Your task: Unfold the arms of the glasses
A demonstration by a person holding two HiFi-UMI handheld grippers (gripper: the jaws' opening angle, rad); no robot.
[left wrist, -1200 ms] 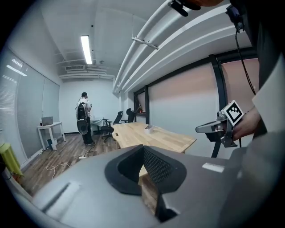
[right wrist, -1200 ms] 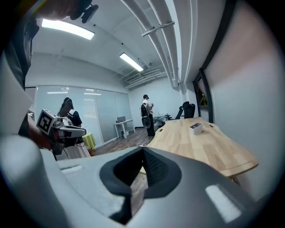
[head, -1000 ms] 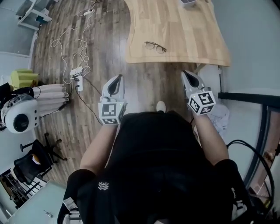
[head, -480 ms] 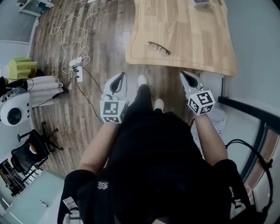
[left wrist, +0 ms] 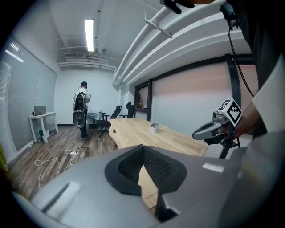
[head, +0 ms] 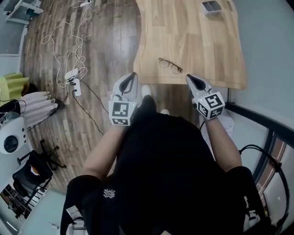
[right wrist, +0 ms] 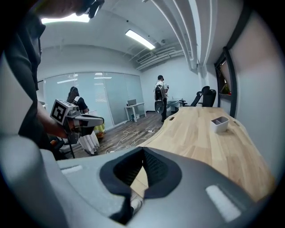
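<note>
A pair of thin dark-framed glasses [head: 170, 65] lies on the light wooden table [head: 202, 41], close to its front edge, with the arms folded as far as I can tell. My left gripper [head: 133, 74] is held over the floor just short of that edge, to the left of the glasses and apart from them. My right gripper [head: 188, 77] is at the edge, to their right. Both are shut with nothing between the jaws. Neither gripper view shows the glasses; my own jaws [left wrist: 142, 148] [right wrist: 143, 149] cover the near table.
A small white box [head: 211, 6] stands far back on the table. A power strip with cables [head: 71, 75] lies on the wooden floor to the left. A person [left wrist: 81, 109] stands by office chairs [left wrist: 103, 121] at the far end of the room.
Both grippers have moved forward together to the table's front edge as the wearer stepped closer. The glasses lie nearer to the jaws than before. Both grippers stay shut.
</note>
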